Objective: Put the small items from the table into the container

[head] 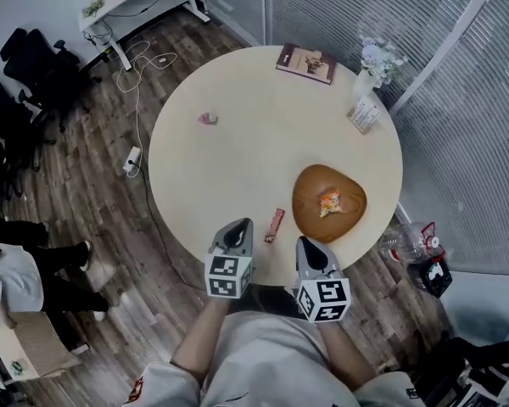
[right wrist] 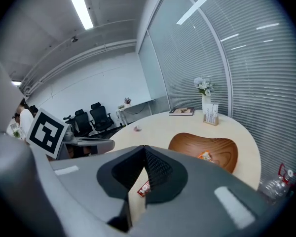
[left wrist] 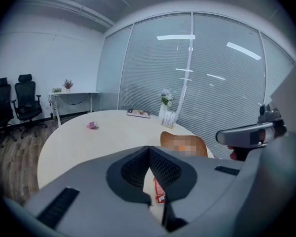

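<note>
Both tools closed on nothing
Left tool (head: 240, 224) and right tool (head: 306, 242) hover at the desk (head: 237, 159) edge near the tray (head: 307, 216); a bar (head: 274, 225) lies just beside the tray.

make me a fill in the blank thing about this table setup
1. The brown wooden dish holds exactly ___ item, an orange snack packet.
2. In the head view, the red wrapped bar on the round beige table lies to the dish's ___.
3. The left gripper and the right gripper both have their jaws ___.
Missing words: one, left, shut.
</note>
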{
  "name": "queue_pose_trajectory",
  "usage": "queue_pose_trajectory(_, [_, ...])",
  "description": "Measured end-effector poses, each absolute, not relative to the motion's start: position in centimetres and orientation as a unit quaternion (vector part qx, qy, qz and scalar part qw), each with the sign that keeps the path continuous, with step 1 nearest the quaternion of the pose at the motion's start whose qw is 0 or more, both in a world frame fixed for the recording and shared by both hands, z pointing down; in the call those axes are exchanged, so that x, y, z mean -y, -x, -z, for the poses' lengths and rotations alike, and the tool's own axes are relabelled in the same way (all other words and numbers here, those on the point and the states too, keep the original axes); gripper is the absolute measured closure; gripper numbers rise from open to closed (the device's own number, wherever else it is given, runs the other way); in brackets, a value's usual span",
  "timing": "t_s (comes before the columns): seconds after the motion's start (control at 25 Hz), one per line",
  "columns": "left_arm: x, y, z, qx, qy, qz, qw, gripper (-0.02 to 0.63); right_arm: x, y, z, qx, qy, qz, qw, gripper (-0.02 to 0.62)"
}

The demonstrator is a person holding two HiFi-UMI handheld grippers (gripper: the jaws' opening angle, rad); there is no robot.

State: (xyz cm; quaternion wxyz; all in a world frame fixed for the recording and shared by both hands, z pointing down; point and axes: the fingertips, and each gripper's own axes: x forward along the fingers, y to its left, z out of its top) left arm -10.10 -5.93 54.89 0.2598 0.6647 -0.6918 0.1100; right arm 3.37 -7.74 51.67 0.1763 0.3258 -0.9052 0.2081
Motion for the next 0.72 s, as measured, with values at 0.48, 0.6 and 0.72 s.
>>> queue_pose_trajectory(0.48, [2.7,14.4,-55.9,0.734,-0.615,-0.114,0.266,0.601,7.0,0.7,-51.9,0.92,-0.277,-0.202,0.191,0.594])
queue_pose_trajectory(0.6, [3.0,15.6,-56.1,0.731,-0.622,-0.115,0.257,0.601,7.0,1.4,-52.4,0.92,-0.272,-0.204,0.197,0.594])
queue_pose_trajectory(0.72, [4.1,17.7,-56.6,0.728,-0.627,-0.121,0.251,0.601,7.5,2.0,-53.0,0.916,-0.275,-0.207,0.204,0.594])
